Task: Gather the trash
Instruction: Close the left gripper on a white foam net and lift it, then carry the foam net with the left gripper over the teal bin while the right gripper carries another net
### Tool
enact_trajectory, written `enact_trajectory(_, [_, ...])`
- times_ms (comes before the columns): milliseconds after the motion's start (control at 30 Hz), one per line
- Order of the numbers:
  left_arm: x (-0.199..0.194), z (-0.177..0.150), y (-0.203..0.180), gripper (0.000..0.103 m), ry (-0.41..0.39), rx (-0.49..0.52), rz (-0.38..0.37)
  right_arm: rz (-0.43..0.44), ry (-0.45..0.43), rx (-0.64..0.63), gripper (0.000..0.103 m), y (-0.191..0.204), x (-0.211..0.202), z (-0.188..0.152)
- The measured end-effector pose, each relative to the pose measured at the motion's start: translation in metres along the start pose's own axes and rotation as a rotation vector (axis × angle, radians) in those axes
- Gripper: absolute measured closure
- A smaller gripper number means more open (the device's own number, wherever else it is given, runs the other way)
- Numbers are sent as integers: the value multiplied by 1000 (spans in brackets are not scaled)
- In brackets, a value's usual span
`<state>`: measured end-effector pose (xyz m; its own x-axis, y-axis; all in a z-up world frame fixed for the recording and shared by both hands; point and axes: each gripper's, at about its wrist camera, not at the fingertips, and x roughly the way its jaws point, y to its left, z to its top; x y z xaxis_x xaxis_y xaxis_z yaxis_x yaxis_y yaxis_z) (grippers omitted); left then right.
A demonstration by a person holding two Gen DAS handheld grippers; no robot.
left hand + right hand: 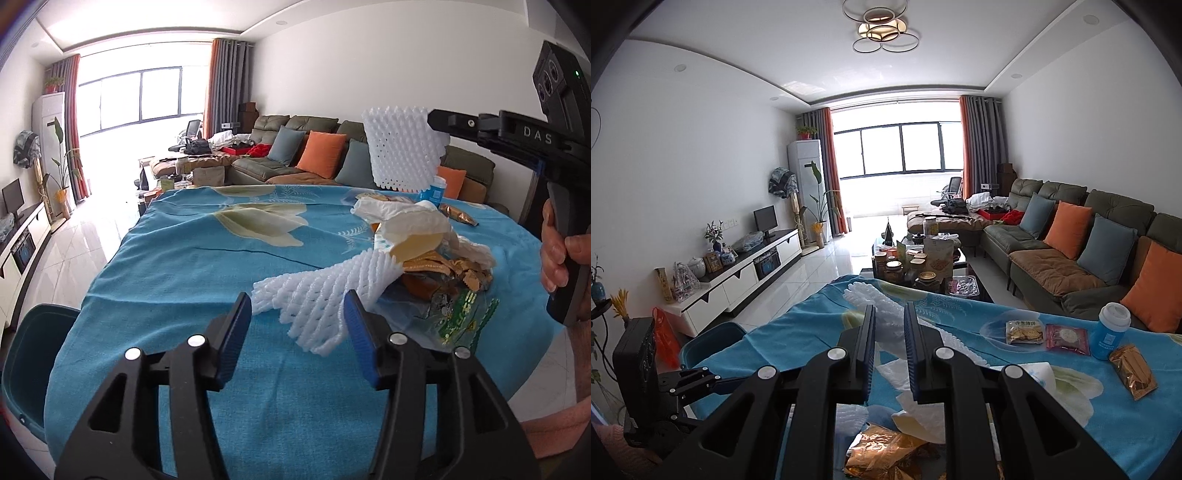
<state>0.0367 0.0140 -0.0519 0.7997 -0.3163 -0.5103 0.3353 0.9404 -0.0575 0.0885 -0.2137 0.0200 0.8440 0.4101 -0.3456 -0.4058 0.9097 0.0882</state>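
A pile of trash lies on the blue tablecloth (192,266): a white foam net (321,295), crumpled white tissue (402,221), and torn gold wrappers (447,273). My left gripper (297,314) is open and empty, low over the cloth, its fingers on either side of the near end of that foam net. My right gripper (890,325) is shut on a second white foam net (402,151), held up in the air above the pile; the net shows between its fingers in the right wrist view (882,314).
A teal bin (33,365) stands at the table's left edge, also in the right wrist view (709,343). A blue bottle (1110,330), snack packets (1025,331) and a gold sachet (1132,371) lie on the cloth's right. A sofa (1071,258) and a crowded coffee table (916,266) stand beyond.
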Motion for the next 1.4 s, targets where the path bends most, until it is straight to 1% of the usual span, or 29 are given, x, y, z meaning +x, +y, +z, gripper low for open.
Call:
enact_trajectory(67, [6, -5, -2, 46, 24, 16, 7, 12, 11, 4, 89, 3, 3, -2])
enact_trajectory(133, [13, -7, -3, 47, 43, 11, -7, 21, 19, 5, 89, 6, 4, -4])
enact_trajectory(200, [19, -9, -2, 58, 64, -8, -36, 30, 26, 9, 89, 7, 7, -6])
enact_trajectory(267, [24, -10, 1, 82, 84, -39, -75, 37, 30, 10, 89, 9, 7, -6])
enact_trajectory(300, [25, -11, 4, 87, 88, -53, -88, 43, 32, 11, 89, 10, 7, -6])
enact_trajectory(367, [23, -12, 7, 92, 81, -72, -99, 62, 35, 16, 89, 12, 7, -5])
enact_trajectory(433, [18, -11, 10, 93, 67, -90, -101, 80, 39, 18, 89, 14, 10, -4])
enact_trajectory(567, [1, -5, 21, 93, 33, -114, -65, 153, 50, 35, 89, 24, 17, -2])
enact_trajectory(667, [-16, -2, 33, 93, 6, -133, -20, 223, 64, 36, 89, 40, 27, 2])
enact_trajectory(900, [-58, -7, 83, 93, -24, -187, 161, 394, 84, 16, 89, 93, 58, 11])
enact_trajectory(1100, [-88, -21, 141, 93, -26, -283, 309, 542, 126, 46, 89, 136, 93, 18])
enact_trajectory(1267, [-106, -35, 181, 93, -14, -337, 413, 652, 186, 64, 89, 172, 128, 17])
enact_trajectory(1400, [-114, -49, 208, 93, 16, -381, 462, 715, 234, 89, 89, 195, 154, 15])
